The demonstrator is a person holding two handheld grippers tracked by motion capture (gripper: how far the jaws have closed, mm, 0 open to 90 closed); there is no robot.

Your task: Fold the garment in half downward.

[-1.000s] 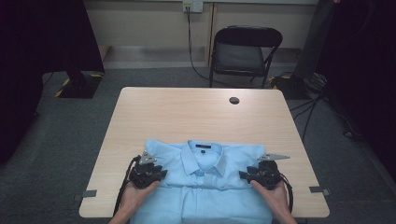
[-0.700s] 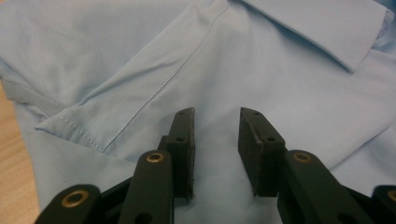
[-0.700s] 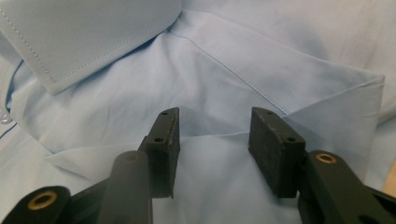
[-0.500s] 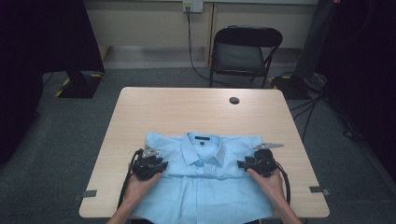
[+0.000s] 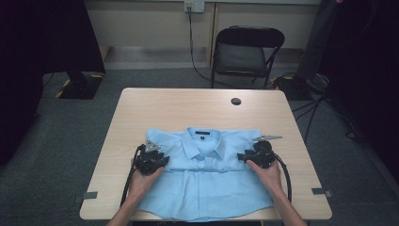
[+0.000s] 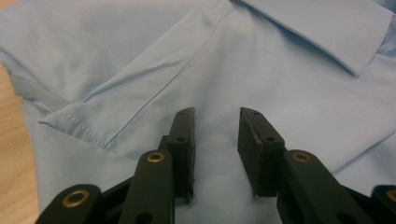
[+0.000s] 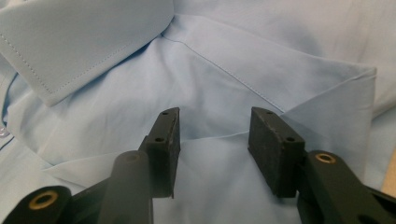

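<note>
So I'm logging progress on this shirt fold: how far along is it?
Sleeves look tucked in already, and the blue shirt lies front up on the table. Both the left gripper and right gripper sit open at its shoulders, gripping nothing. The lengthwise fold of the body remains.

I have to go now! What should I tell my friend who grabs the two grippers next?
Left gripper: jaws apart, empty, over the left shoulder of the light blue cotton button-up shirt.
Right gripper: jaws apart, empty, over the right shoulder.
Shirt: lies front up on the pale wooden table, collar away from the person, hem at the near edge.
Done: both sleeves look tucked in.
Left: probably folding the body and smoothing it.
</note>
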